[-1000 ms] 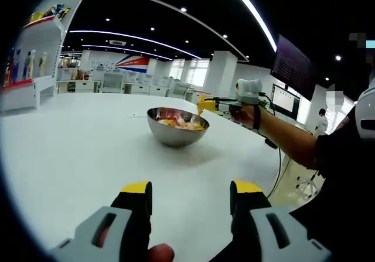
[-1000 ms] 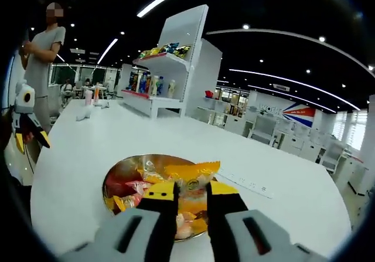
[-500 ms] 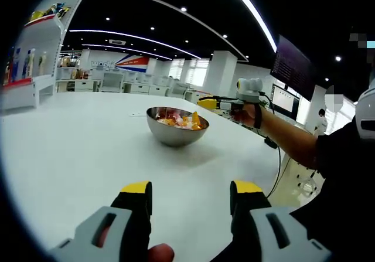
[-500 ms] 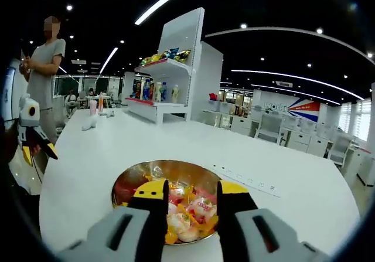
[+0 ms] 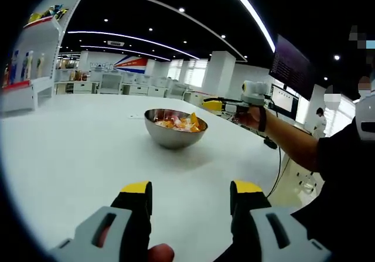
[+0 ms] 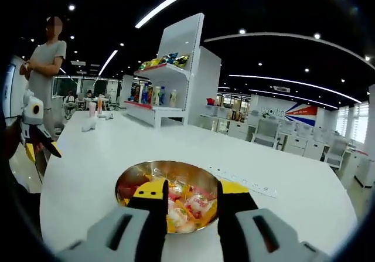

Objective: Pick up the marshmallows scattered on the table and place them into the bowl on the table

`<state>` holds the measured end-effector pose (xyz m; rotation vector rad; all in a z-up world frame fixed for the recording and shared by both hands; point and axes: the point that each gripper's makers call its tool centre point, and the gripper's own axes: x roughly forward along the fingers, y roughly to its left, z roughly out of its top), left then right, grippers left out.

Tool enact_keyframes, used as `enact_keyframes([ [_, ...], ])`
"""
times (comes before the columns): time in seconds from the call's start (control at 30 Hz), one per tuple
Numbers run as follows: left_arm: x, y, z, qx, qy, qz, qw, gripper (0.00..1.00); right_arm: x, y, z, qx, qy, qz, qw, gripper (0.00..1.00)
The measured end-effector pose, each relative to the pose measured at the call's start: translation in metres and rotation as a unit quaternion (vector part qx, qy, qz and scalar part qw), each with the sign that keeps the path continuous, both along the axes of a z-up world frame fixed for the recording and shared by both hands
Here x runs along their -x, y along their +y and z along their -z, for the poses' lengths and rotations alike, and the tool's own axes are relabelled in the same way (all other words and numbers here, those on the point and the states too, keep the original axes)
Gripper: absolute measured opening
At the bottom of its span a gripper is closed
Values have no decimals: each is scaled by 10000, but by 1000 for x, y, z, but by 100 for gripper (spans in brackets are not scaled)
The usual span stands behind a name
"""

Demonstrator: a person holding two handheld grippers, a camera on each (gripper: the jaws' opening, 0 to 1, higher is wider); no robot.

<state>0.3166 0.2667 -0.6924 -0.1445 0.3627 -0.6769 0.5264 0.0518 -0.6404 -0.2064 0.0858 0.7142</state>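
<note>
In the left gripper view, the left gripper [image 5: 190, 194] rises from the bottom of the frame with its yellow-tipped jaws spread wide and nothing between them, above bare white table [image 5: 70, 150]. Just above the centre of that frame stands the steel bowl [image 5: 175, 134], upright on the table and heaped with marshmallows [image 5: 179, 122] in orange and pale wrappers. To the right of the bowl, at about rim height, the right gripper [image 5: 212, 104] comes in from the right, held in a person's hand [image 5: 251, 117] with a dark sleeve behind it; its yellow tips lie near the bowl's rim but apart from it.

In the right gripper view, the right gripper [image 6: 188, 193] has its jaws parted with an empty gap between them, and the bowl [image 6: 140, 175] sits directly past the tips in the lower centre (the wrapped marshmallows [image 6: 198, 204] show through the gap). Whether the tips hang over the rim or just short of it is hard to judge from this angle. At the far left edge the left gripper [image 6: 34, 139] appears. A white shelf unit [image 6: 170, 86] with colourful goods stands in the upper middle, and a person [image 6: 47, 63] stands at upper left.
</note>
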Motion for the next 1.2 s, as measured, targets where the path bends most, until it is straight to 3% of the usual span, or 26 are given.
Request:
enact_keyframes([
  [0.2, -5, -2, -7, 4, -94, 2, 10000, 54, 16, -19, -7, -143, -186, 146, 9996, 33],
  [0.53, -9, -4, -11, -1, -156, 4, 9999, 54, 60, -31, -19, -592, -391, 254, 9972, 33],
  [0.77, -13, 2, -15, 26, -245, -68, 9997, 54, 89, -41, -33, -682, -742, 422, 9940, 33],
  [1.2, -21, 2, -22, 61, -433, -82, 9990, 54, 115, -48, -2, -1454, -318, 621, 9869, 33],
])
